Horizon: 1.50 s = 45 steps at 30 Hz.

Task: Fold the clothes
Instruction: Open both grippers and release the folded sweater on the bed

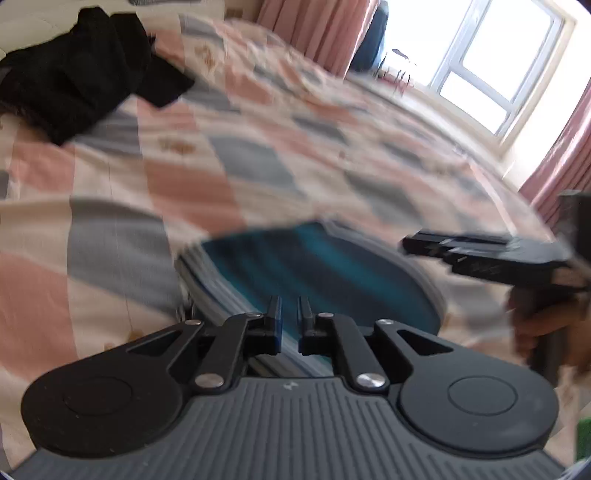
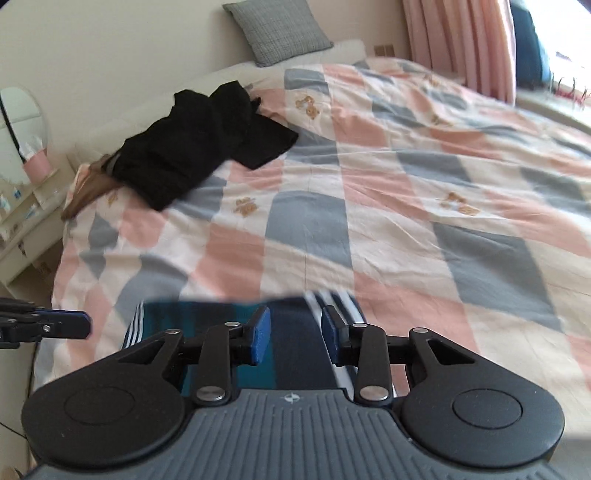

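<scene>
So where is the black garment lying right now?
The black garment lies crumpled at the far left of the bed near the headboard, below the grey pillow; it shows upper left in both wrist views.

1. A folded garment (image 2: 236, 314) lies on the near edge of the bed (image 2: 406, 206).
2. A heap of clothes (image 2: 199, 144) lies far left, below the pillow (image 2: 277, 29).

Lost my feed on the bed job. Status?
Left gripper shut, right gripper part open, nothing visibly pinched. Striped garment flat beneath both. Black clothes piled far off; nothing in the way.
</scene>
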Motion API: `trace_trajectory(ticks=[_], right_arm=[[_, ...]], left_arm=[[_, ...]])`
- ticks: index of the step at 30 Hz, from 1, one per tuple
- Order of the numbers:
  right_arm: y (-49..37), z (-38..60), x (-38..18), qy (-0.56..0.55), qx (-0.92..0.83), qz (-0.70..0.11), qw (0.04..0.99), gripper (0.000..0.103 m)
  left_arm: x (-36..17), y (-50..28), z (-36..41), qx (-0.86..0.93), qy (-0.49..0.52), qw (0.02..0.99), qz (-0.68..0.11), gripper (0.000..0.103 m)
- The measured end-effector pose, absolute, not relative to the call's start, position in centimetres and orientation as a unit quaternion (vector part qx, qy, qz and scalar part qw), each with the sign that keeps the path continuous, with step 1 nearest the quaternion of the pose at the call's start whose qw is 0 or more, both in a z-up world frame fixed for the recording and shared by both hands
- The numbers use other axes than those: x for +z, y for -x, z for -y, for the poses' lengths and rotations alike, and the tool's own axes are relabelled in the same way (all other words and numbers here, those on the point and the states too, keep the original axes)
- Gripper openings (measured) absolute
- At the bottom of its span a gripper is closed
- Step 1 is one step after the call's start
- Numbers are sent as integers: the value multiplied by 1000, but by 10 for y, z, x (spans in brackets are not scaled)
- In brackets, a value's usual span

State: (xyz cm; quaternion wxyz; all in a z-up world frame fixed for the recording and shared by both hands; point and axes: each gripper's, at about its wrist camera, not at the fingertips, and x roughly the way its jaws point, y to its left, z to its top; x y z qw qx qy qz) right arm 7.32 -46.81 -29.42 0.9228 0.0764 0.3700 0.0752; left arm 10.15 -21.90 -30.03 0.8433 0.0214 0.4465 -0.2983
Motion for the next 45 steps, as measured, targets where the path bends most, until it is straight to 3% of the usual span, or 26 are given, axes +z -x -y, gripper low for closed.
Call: trace_trajectory(ticks=[5, 8, 9, 10, 16, 34, 38, 45], right_arm=[[-55, 463, -347, -34, 53, -422, 904, 42], [-57, 467, -338, -57, 52, -416, 906, 43], [-55, 468, -329, -64, 49, -412, 908, 43], [-50, 469, -319, -70, 45, -406, 910, 43], [9, 469, -288, -123, 26, -418, 900, 58], [152, 468, -275, -188, 28, -454, 871, 70], [162, 472, -283, -201, 30, -464, 863, 73], [181, 477, -311, -225, 29, -499, 837, 73]], left_arm=[[-344, -113, 223, -254, -30, 835, -488, 3], [-319, -104, 228, -221, -56, 842, -489, 3], [-310, -98, 230, -206, -63, 843, -493, 7], [-300, -90, 231, -189, -72, 843, -499, 19], [-257, -31, 228, -144, -95, 839, -516, 44], [-244, 91, 226, -99, -100, 828, -543, 57], [-249, 91, 210, -112, -44, 820, -559, 59], [-257, 46, 146, -139, 186, 791, -566, 68]])
